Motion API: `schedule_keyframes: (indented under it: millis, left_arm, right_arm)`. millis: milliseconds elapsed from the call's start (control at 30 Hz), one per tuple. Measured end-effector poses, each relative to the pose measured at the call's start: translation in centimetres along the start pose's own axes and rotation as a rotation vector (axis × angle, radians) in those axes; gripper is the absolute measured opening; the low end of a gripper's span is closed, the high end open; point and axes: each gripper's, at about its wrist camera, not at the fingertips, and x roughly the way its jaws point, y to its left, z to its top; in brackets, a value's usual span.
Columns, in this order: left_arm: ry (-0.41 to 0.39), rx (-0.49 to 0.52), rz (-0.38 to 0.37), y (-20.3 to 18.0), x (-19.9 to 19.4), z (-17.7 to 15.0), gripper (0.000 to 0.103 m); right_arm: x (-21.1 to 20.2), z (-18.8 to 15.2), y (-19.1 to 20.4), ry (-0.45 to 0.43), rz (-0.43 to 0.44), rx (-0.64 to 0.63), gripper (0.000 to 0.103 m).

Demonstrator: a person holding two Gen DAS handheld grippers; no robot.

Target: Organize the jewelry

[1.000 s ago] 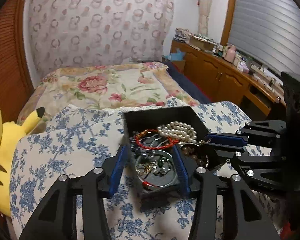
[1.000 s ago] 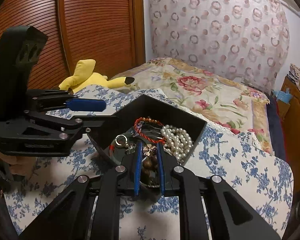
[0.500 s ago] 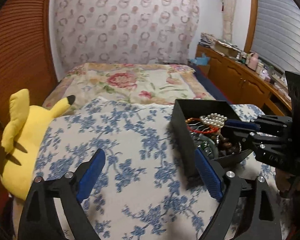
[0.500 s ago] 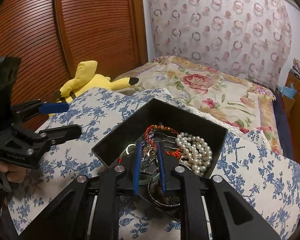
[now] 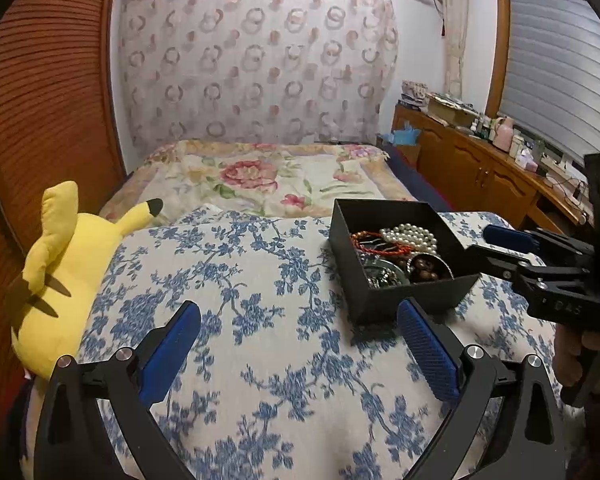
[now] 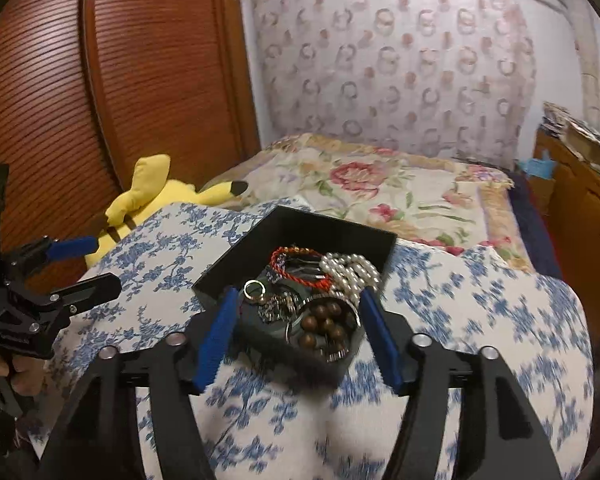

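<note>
A black open box sits on the blue-flowered cloth. It holds a pearl strand, a red cord bracelet, brown wooden beads, a ring and other small pieces. My left gripper is open and empty over the cloth, left of and nearer than the box. My right gripper is open and empty, its fingers either side of the box's near corner; it also shows in the left wrist view.
A yellow plush toy lies at the cloth's left edge. A flowered bedspread lies beyond. A slatted wooden door stands at left. A wooden cabinet with clutter runs along the right.
My right gripper has opened wide and let go of the jewelry in the box. My left gripper has opened and pulled back to the left, away from the box.
</note>
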Motion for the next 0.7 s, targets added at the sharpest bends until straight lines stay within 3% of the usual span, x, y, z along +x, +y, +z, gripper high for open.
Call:
schedule_keyframes:
  millis: [167,400,700]
  left_arm:
    - [-0.020,0.008,0.020,-0.6,-2.4,-1.0,0.095]
    - [-0.053,0.021,0.036,-1.8,-5.5,-2.3,0.095]
    - [-0.099,0.017,0.033,-3.2,-8.9,-3.3,0.095]
  right_arm:
    - [-3.6,-1.8,0.7,-0.045,-0.064,0.021,0.076]
    - [-8.4,-3.9,1.5,-0.113,-0.133,0.058,0.099]
    - [-12.7,-5.8,2.5,-0.188,-0.184,0.101,0.100]
